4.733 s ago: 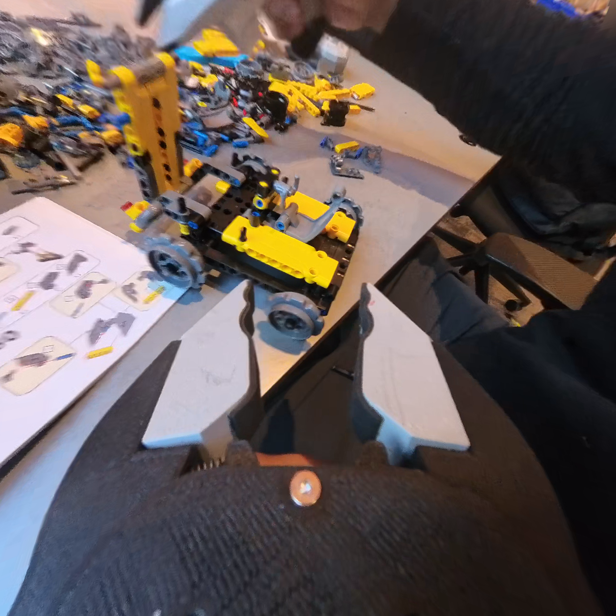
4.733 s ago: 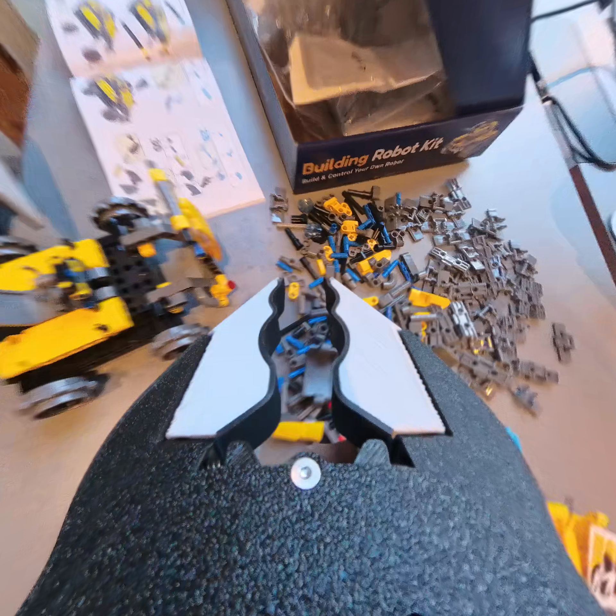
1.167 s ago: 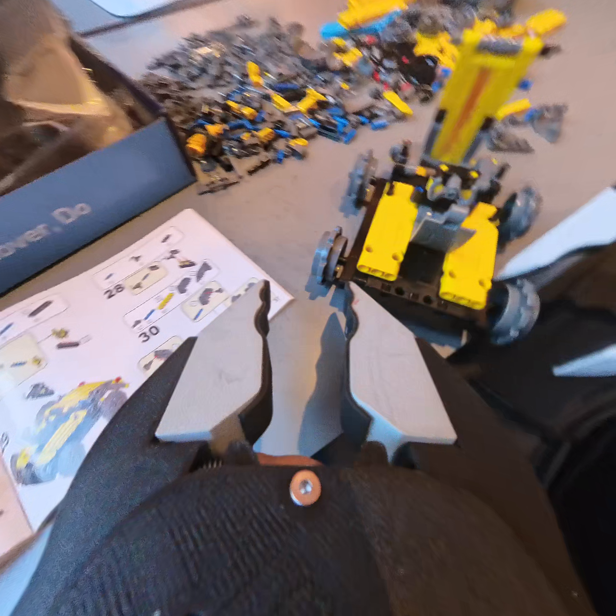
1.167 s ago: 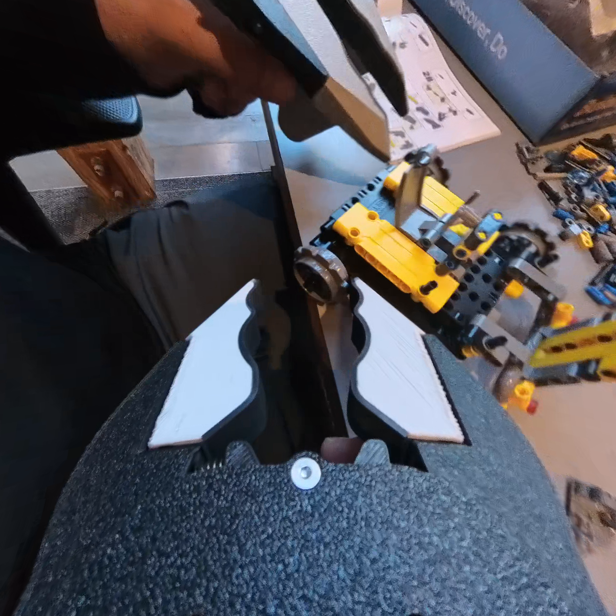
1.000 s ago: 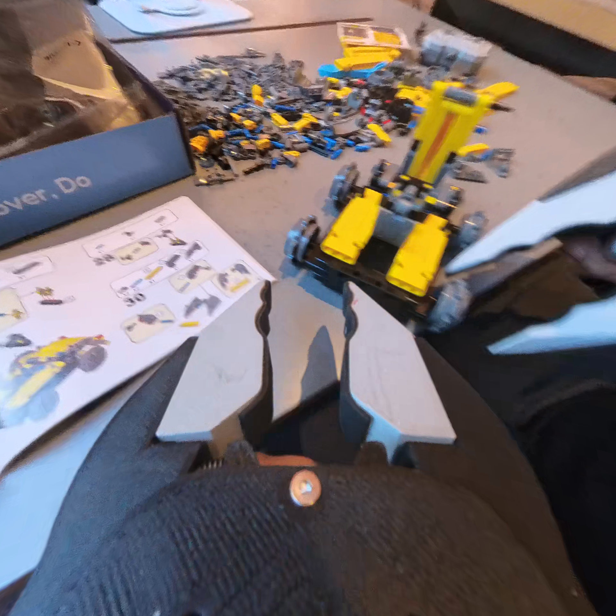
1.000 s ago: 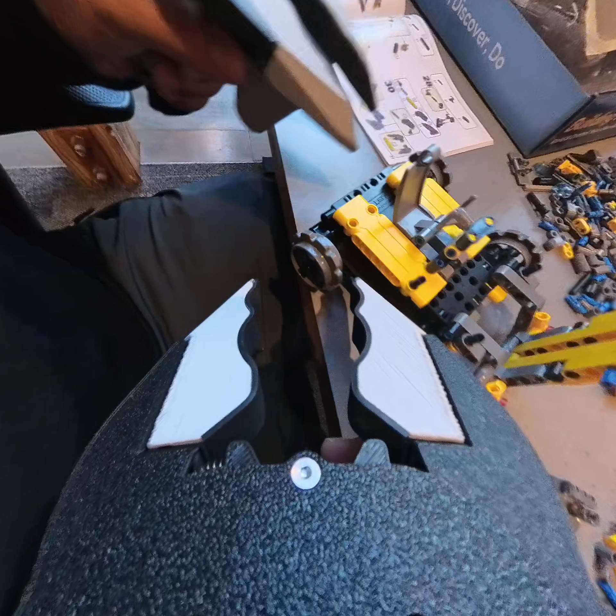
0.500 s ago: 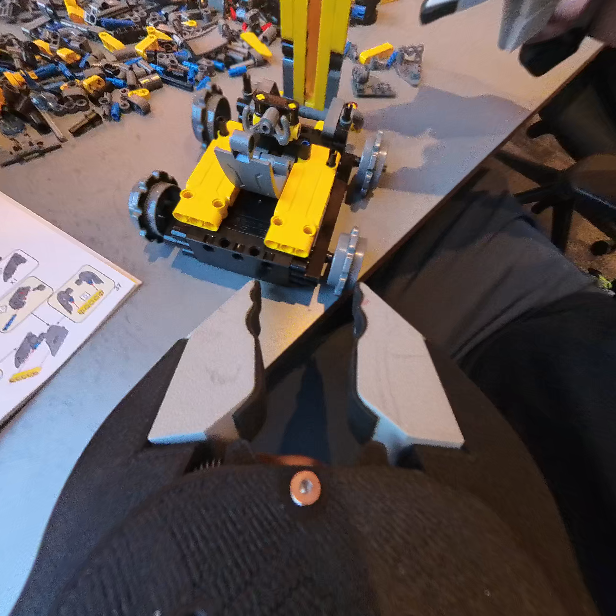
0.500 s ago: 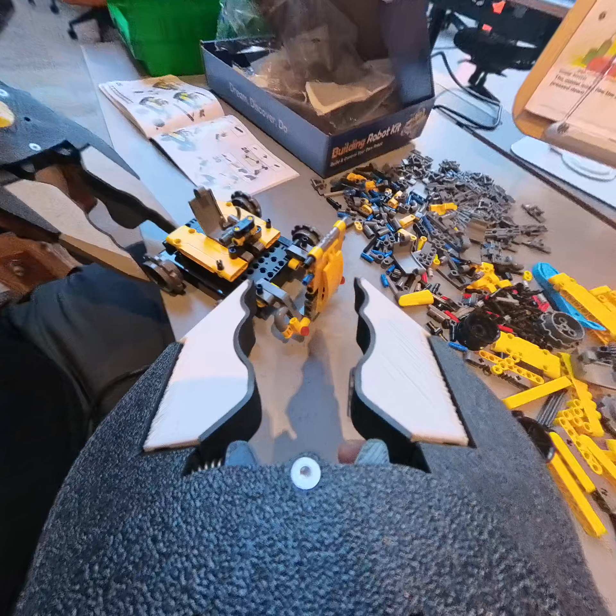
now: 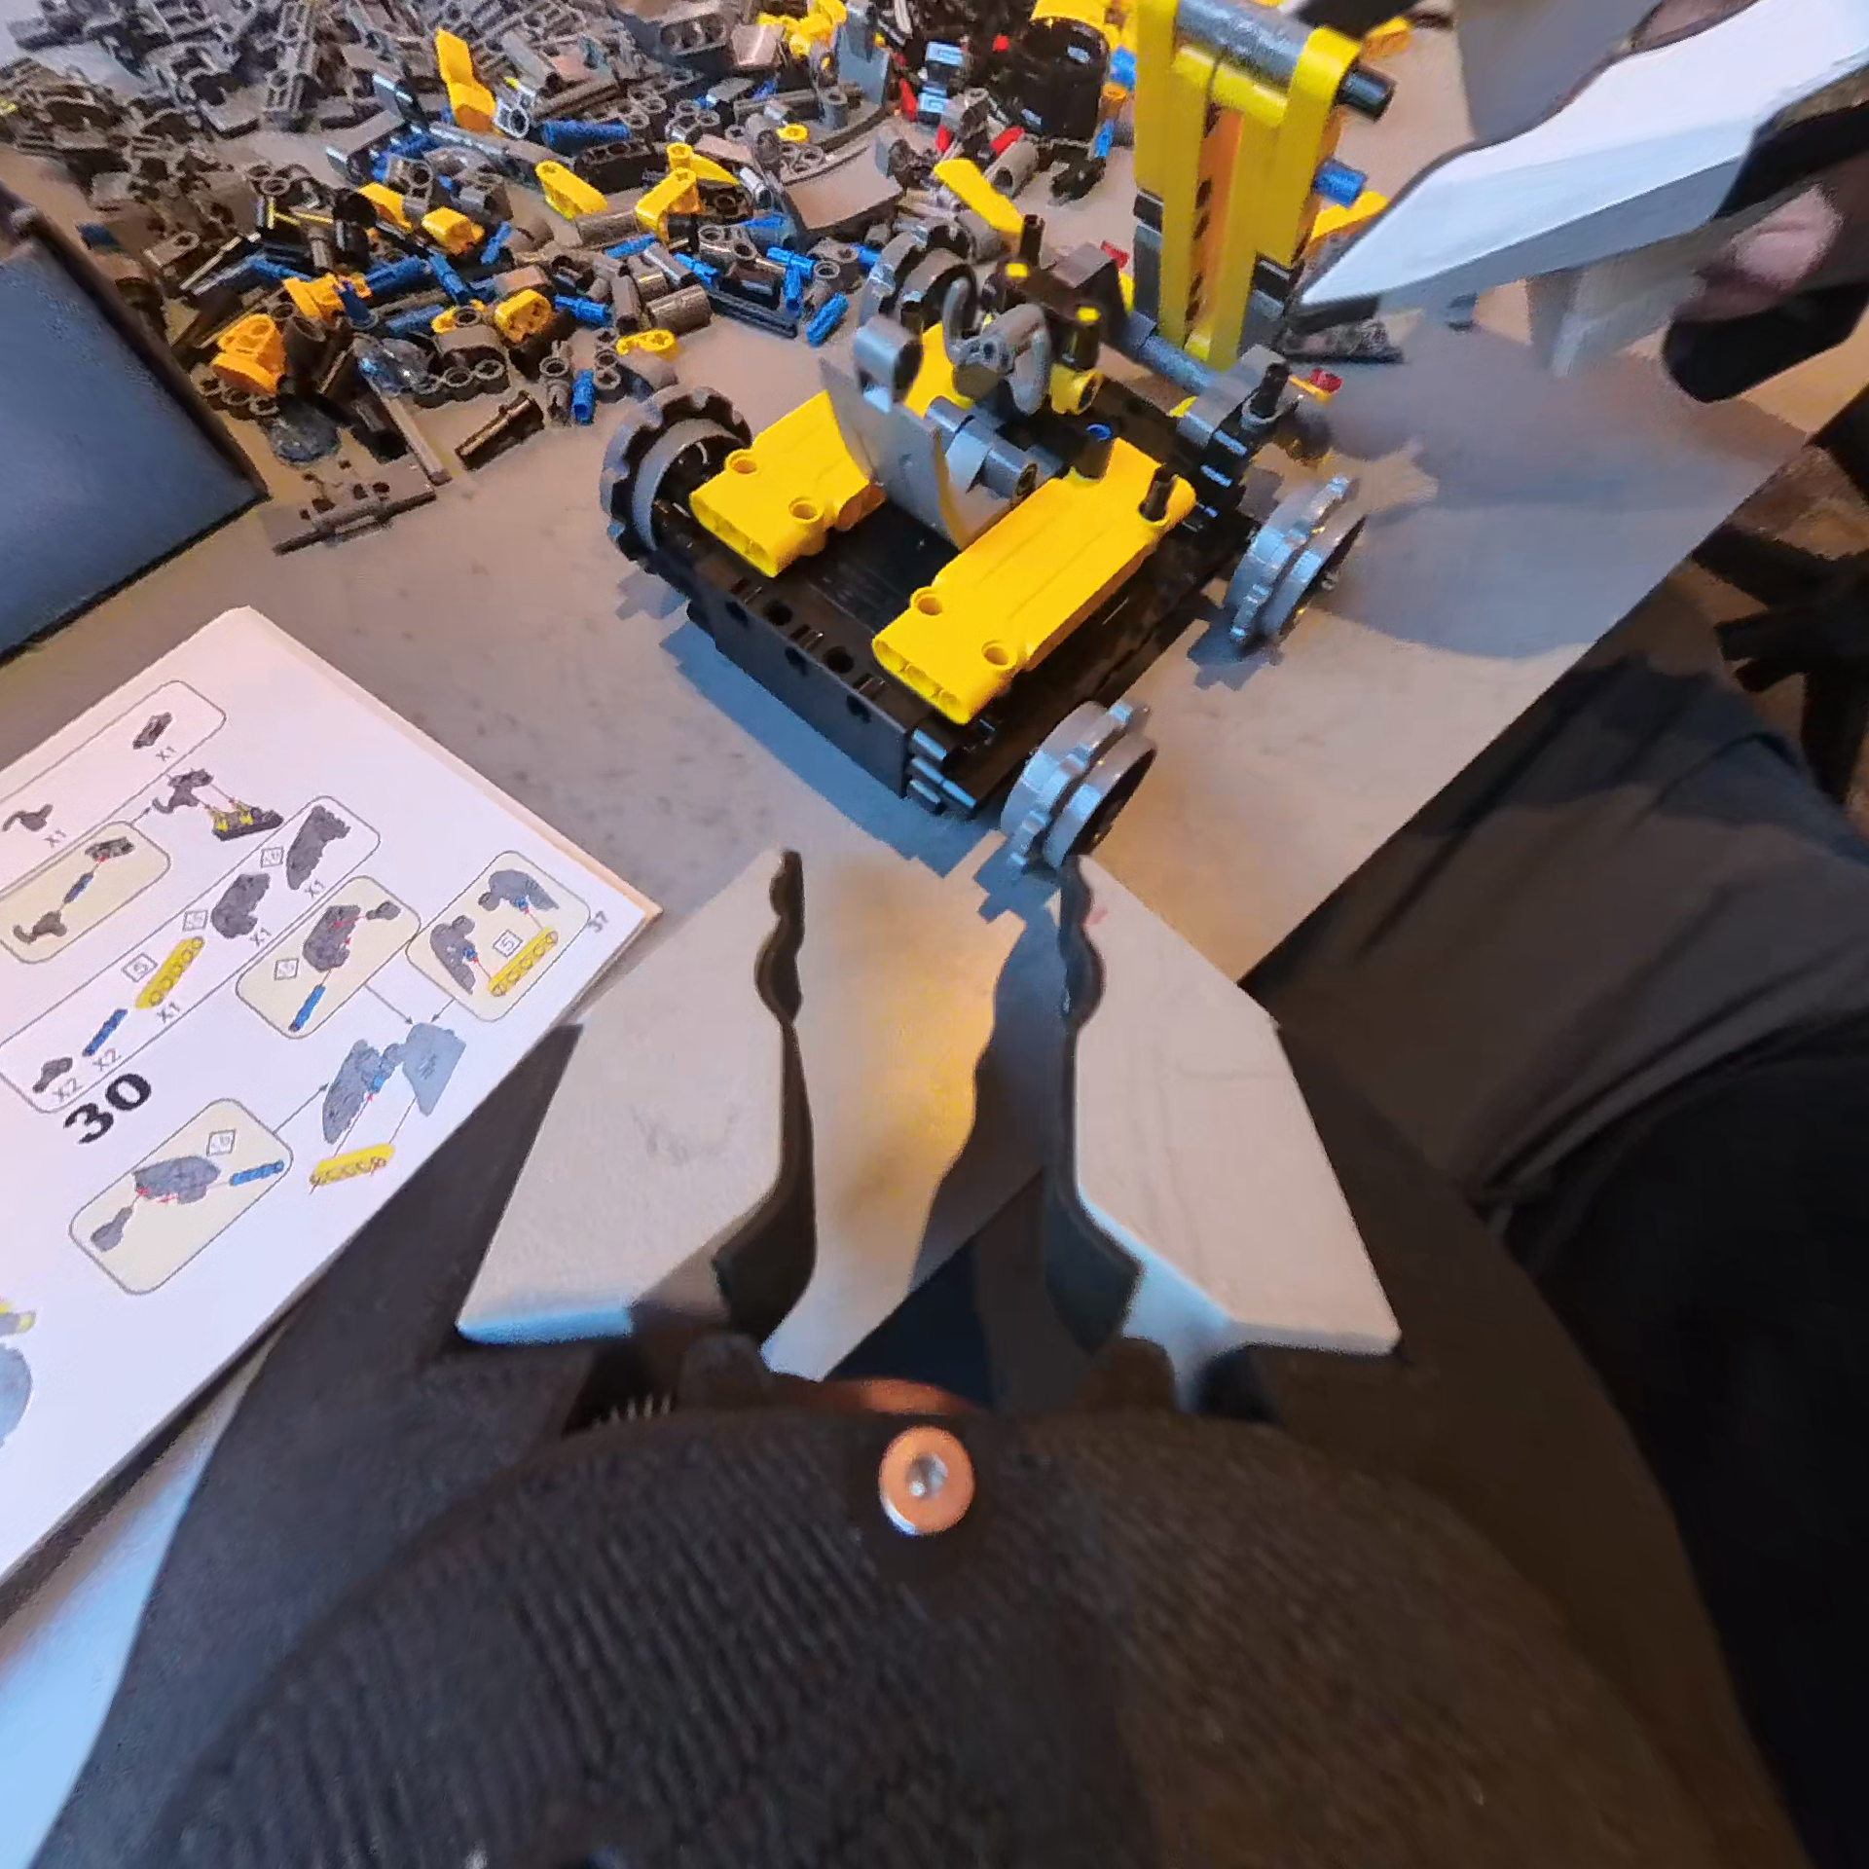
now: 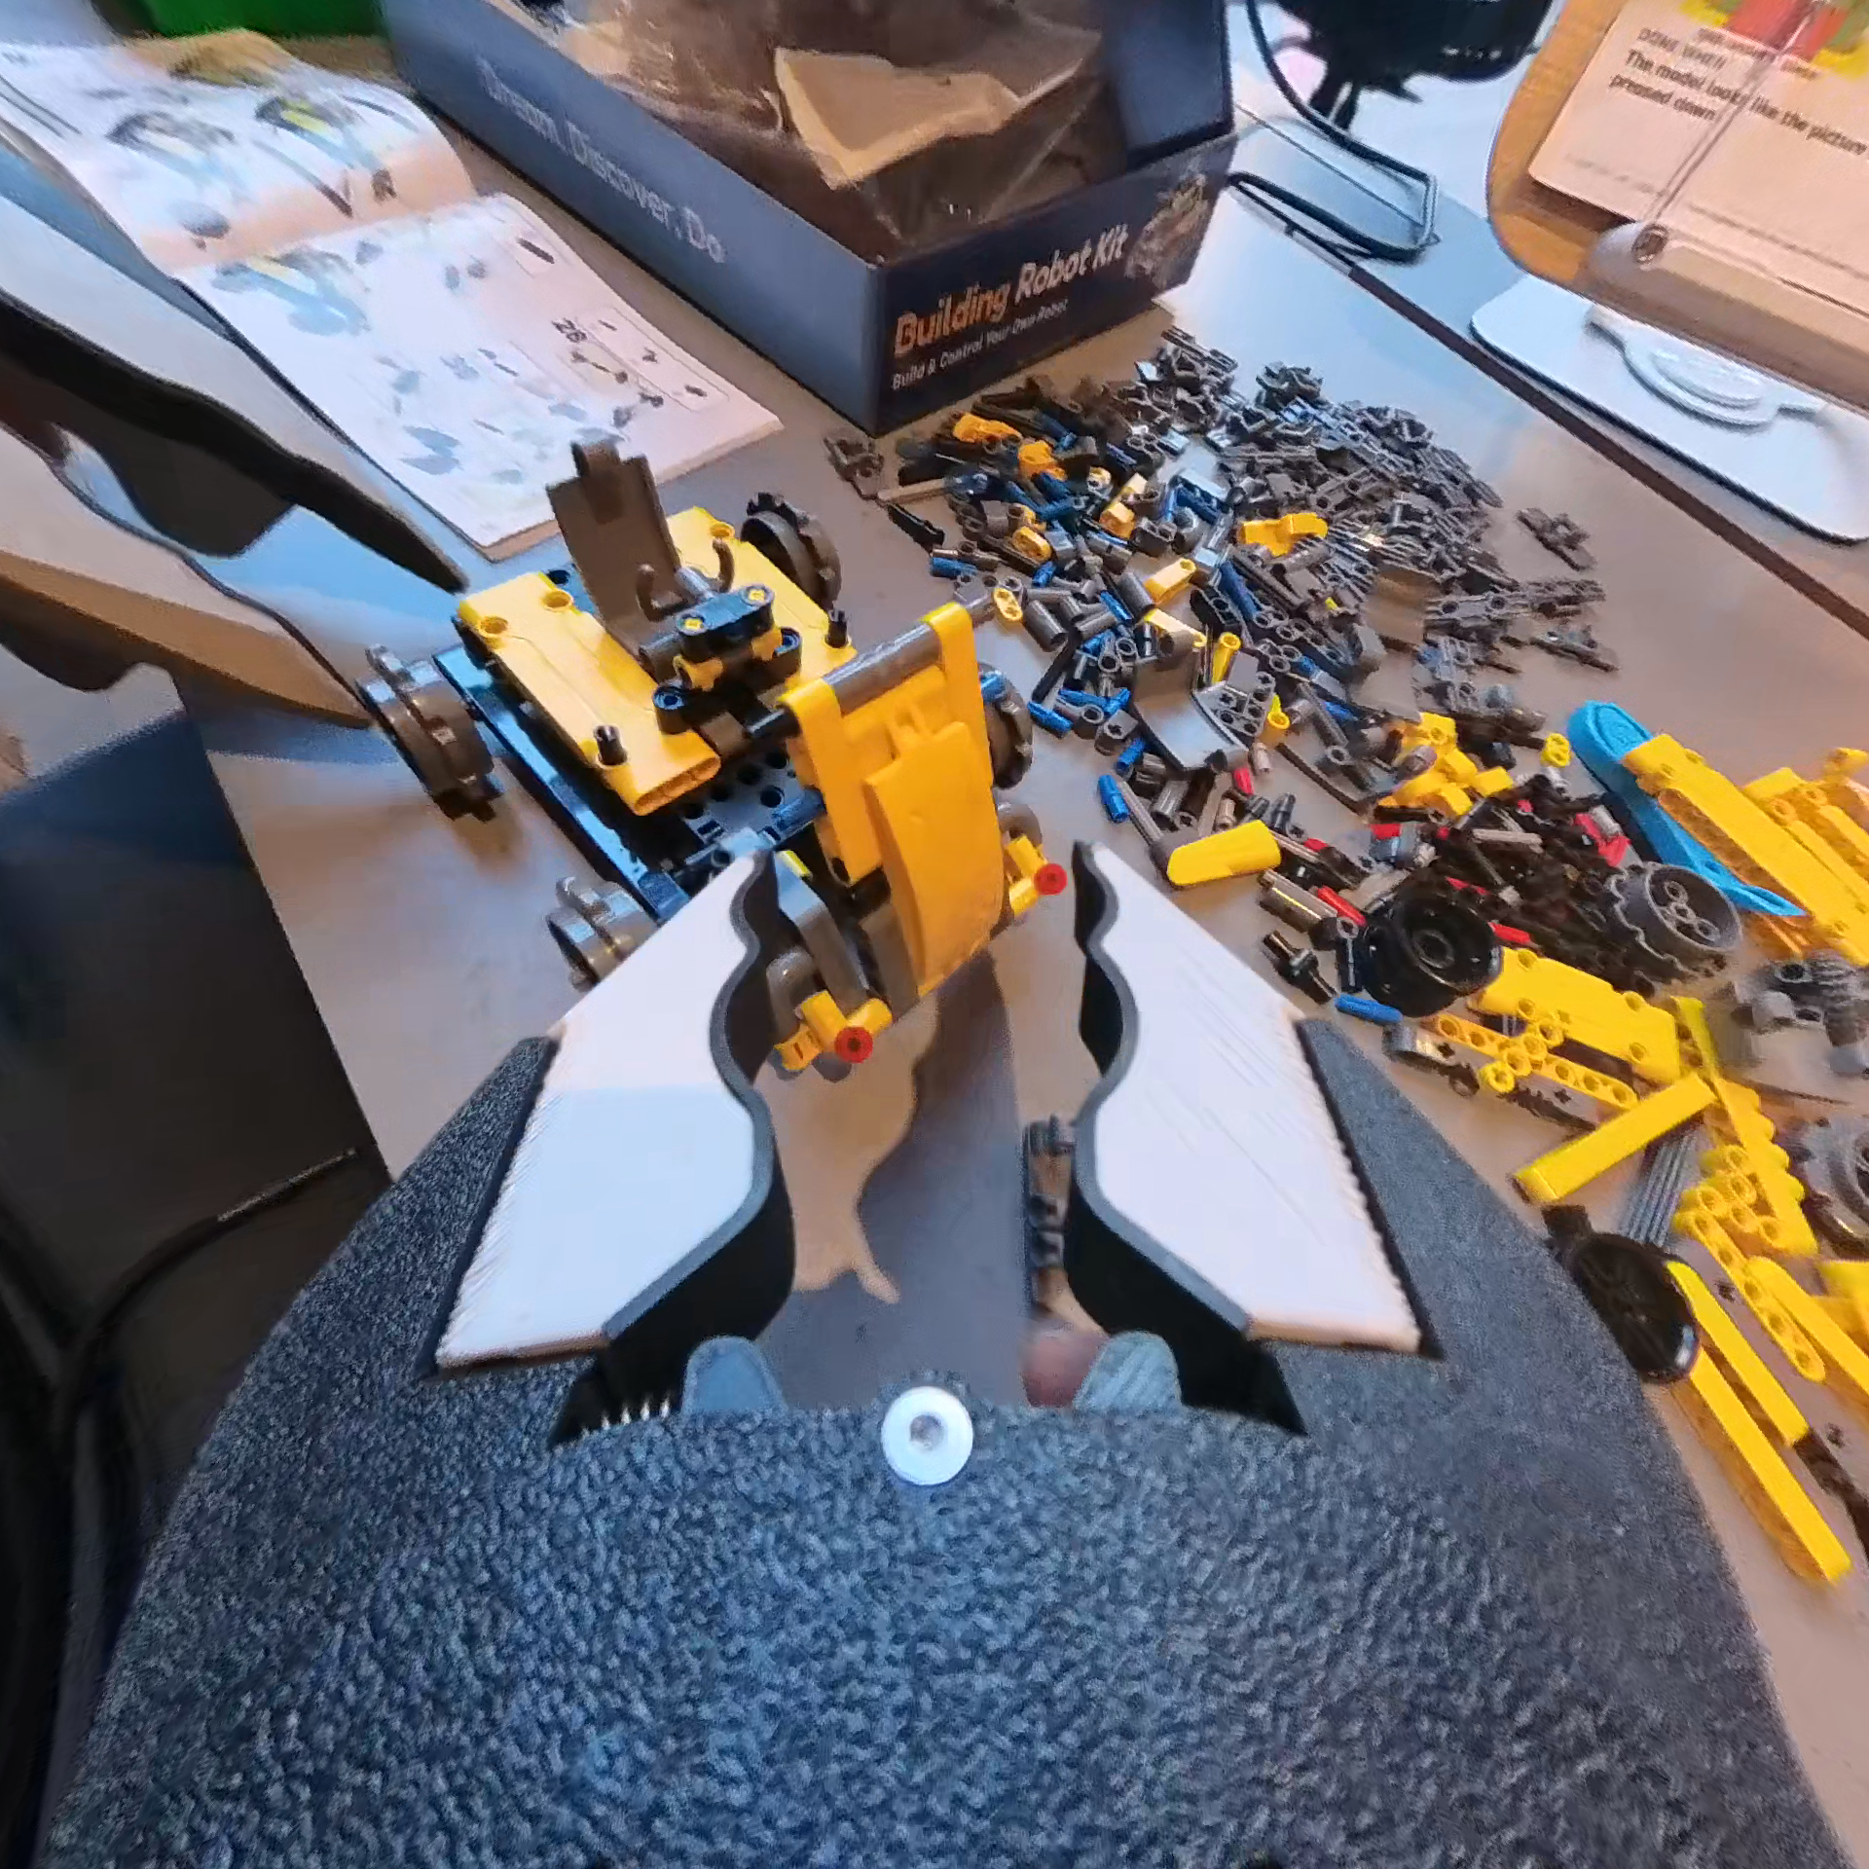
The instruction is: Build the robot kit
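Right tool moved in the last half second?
Yes. The right tool moved forward toward the yellow model: its upright arm now sits between the tool's tips, and the dark box beyond looks nearer.

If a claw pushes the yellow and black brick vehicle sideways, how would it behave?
The brick vehicle sits on four wheels, so it would probably roll or pivot. Its tall yellow mast may make it tippy. Snap-fit parts could pop off.
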